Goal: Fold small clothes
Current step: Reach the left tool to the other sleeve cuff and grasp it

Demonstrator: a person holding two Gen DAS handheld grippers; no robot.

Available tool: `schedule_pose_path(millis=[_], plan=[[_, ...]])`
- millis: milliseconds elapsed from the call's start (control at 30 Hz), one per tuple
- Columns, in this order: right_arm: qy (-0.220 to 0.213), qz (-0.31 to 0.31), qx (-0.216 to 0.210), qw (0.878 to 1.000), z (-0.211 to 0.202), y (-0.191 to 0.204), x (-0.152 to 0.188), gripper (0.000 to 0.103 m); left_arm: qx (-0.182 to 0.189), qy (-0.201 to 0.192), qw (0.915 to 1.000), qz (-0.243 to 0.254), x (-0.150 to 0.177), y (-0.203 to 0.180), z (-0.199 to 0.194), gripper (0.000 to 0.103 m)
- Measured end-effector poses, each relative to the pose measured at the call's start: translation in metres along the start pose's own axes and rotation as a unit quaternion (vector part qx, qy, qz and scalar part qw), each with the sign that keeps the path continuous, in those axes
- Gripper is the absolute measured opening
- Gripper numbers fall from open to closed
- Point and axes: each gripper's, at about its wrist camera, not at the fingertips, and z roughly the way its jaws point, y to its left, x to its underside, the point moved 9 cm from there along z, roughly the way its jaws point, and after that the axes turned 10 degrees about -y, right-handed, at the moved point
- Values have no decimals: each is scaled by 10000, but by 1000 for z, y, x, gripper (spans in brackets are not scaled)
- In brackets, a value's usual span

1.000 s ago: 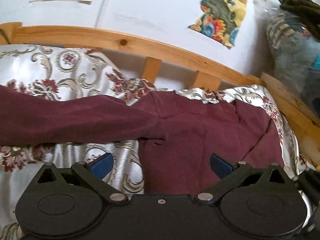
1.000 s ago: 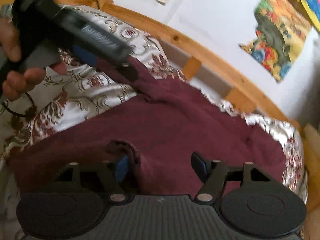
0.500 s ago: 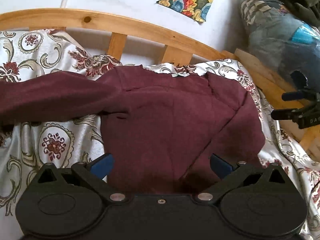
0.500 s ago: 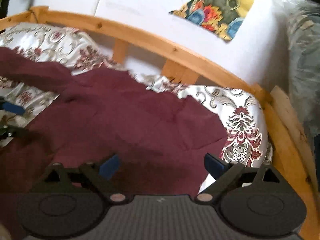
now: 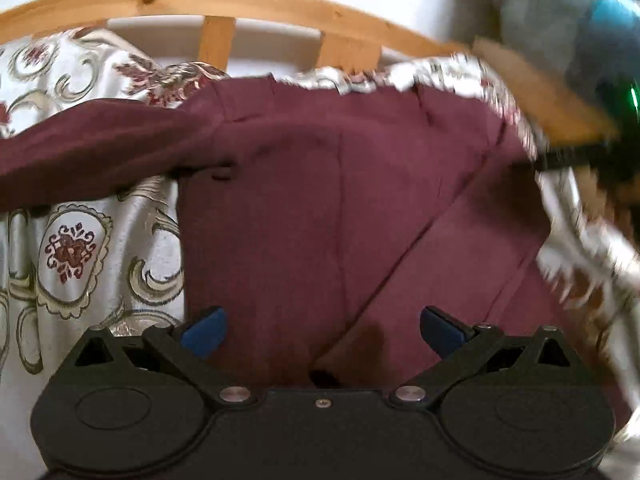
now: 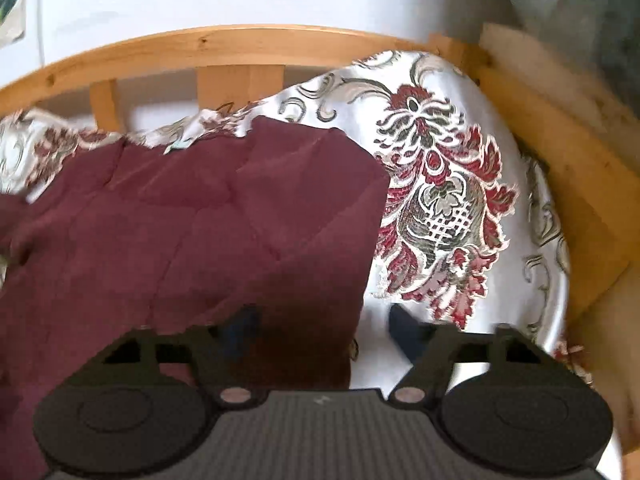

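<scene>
A maroon long-sleeved garment (image 5: 328,208) lies spread on a patterned silver bedspread (image 5: 72,248). One sleeve (image 5: 88,152) stretches out to the left. A fold of cloth lies diagonally over its right side. My left gripper (image 5: 322,326) is open and empty, low over the garment's near body. In the right wrist view the garment (image 6: 208,216) fills the left half. My right gripper (image 6: 324,328) is open at the garment's right edge; its left finger is over the cloth, its right finger over the bedspread (image 6: 440,208).
A wooden bed rail with slats (image 5: 216,4) runs behind the bedspread against a white wall. A wooden side board (image 6: 560,168) borders the bed on the right. Bagged bundles (image 5: 568,20) sit beyond the right corner. The other gripper shows blurred at the right (image 5: 580,156).
Both grippers have moved right and lower toward the garment. The right gripper, earlier over the garment's middle, now straddles its right edge. Both stay open.
</scene>
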Motion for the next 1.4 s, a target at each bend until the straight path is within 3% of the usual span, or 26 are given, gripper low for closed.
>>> schedule_pose_path(millis=[67,133,400,500,567,633,700,833,933,967,1067,1200,1400], plan=[[72,137,-35,9999,5,-3,-1,18,-91,56,9995,296,5,-1,3,102],[29,124,96,9999,5,-7,-3,10,-197,174,9981,549,11,0,6,102],[-81,-392,639,9972,11,-13,-5,10,-460,219,9936,1009,18,-1,14,102],[-115,-469,675,9966,7,-7,-2,19,-434,70,9952,876,13,0,8,102],[-138,-391,627,9972,-1,-4,0,52,-441,-174,9965,691,7,4,-1,102],[-274,-250,558,9978,-14,0,0,66,-437,-486,9968,464,1,7,-12,102],[-482,-143,464,9977,-30,8,2,71,-517,-692,9954,403,-5,9,-20,102],[-897,236,363,9950,-63,21,8,92,-771,-1098,9910,38,-27,19,-48,102],[-1053,657,274,9919,-81,31,20,97,-954,-1760,9792,-339,-54,28,-87,102],[-1049,750,245,9914,-85,34,25,99,-1102,-1818,9764,-372,-61,32,-96,102],[-1073,882,126,9902,-99,51,38,102,-1497,-1819,9706,-501,-83,54,-121,102],[-1239,707,-159,9896,-125,90,47,103,-2199,-1911,9543,-664,-113,102,-168,102],[-1328,345,-627,9886,-152,145,57,103,-2891,-1913,9316,-1091,-121,197,-237,102]])
